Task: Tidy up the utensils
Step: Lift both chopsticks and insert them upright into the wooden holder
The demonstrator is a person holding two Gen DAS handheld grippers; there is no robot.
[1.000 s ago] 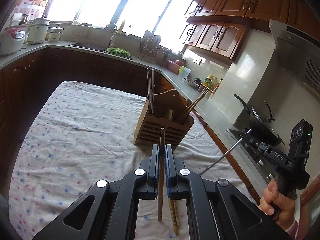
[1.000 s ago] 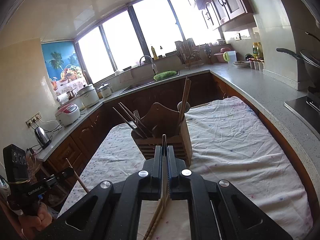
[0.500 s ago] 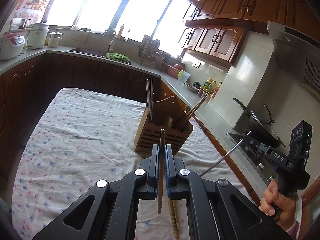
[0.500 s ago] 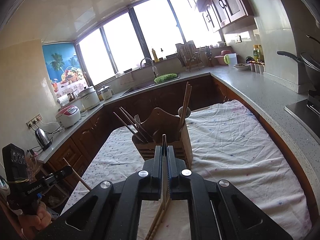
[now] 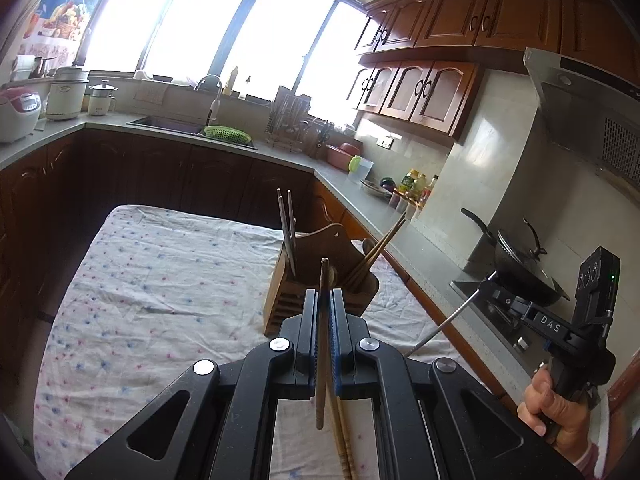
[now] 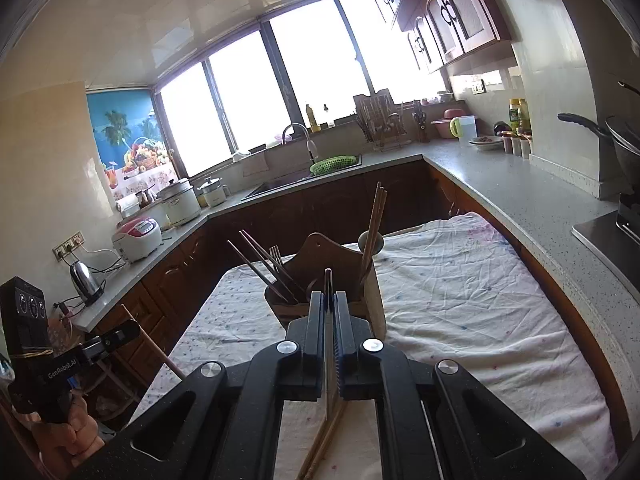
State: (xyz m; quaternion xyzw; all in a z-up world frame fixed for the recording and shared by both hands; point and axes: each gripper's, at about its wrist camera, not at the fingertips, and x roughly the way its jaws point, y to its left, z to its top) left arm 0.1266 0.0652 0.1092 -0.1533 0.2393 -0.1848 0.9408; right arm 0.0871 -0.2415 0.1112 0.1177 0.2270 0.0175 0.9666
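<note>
Both grippers carry a stick toward the wooden holder point(image 5: 320, 284) — left gripper point(image 5: 325, 296) clamps a wooden chopstick point(image 5: 321, 344), right gripper point(image 6: 329, 300) a thin metal one point(image 6: 329, 344); next, tip each into a slot.

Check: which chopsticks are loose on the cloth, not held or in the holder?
The light bamboo pair lying flat on the tablecloth beneath the left hand-held gripper; the others stand in the wooden holder or are clamped.
</note>
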